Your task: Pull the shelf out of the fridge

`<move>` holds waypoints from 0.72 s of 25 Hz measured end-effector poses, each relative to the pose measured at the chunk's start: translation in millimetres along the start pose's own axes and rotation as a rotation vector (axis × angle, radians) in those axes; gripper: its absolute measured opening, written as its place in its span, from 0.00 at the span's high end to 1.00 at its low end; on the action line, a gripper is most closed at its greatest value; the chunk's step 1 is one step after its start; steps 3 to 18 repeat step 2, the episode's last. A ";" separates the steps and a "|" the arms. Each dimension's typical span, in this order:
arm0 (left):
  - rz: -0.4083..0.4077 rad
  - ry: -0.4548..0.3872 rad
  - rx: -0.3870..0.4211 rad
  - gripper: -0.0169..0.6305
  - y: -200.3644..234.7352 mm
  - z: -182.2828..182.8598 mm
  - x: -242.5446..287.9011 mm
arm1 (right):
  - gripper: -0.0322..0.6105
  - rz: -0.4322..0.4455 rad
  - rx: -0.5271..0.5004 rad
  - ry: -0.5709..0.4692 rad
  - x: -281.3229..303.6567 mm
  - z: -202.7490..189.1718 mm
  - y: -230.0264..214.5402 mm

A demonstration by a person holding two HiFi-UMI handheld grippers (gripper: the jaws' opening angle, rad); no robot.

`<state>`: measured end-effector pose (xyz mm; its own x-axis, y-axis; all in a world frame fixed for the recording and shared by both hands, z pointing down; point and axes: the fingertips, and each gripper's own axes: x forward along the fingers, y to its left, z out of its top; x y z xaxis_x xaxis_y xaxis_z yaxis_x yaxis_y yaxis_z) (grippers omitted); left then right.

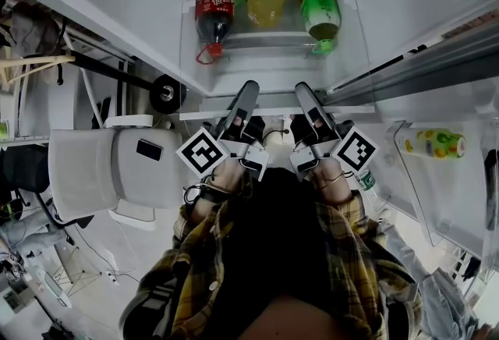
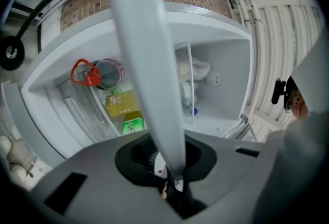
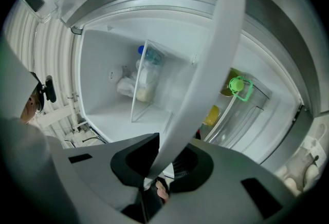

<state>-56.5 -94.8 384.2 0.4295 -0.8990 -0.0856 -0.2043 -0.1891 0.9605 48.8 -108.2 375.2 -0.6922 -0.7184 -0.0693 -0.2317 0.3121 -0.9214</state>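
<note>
White fridge walls point(image 1: 195, 58) fill the top of the head view, with the door swung open to the right and a white chair point(image 1: 117, 167) standing on the floor to the left. We look steeply down over our plaid sleeves point(image 1: 355, 229) at both tools, which reach side by side into the fridge mouth.

The shelf point(image 2: 146, 63) sits in the fridge, and its white front edge runs across the opening just below a clear drawer point(image 1: 273, 40). That drawer holds a cola bottle point(image 1: 215, 11) with a red cap, a yellow bottle point(image 1: 265, 1) and a green bottle point(image 1: 320, 15), all lying with their caps toward us.

Our left gripper point(image 1: 246, 93) is clamped on the shelf's front edge; in the left gripper view the white strip passes straight between the two jaws and is pinched there. Our right gripper point(image 1: 304, 93) grips the same edge just beside it, and the right gripper view shows the strip caught between its jaws in the same way. Both tools point level into the fridge, with their marker cubes toward us.

Behind the edge, the gripper views show a white compartment with a clear panel point(image 3: 146, 76) and a pale bag point(image 3: 126, 84) at the back. A yellow-green bottle point(image 1: 433, 143) lies in the door rack on the right. We cannot tell how far out the shelf stands.
</note>
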 end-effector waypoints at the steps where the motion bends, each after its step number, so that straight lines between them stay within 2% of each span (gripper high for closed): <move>1: 0.000 -0.001 -0.001 0.90 -0.3 0.4 0.0 | 0.85 0.000 0.001 0.001 0.4 0.1 0.3; 18: 0.001 -0.002 -0.002 0.90 -0.7 0.8 0.0 | 0.85 0.000 0.002 0.002 0.7 0.1 0.5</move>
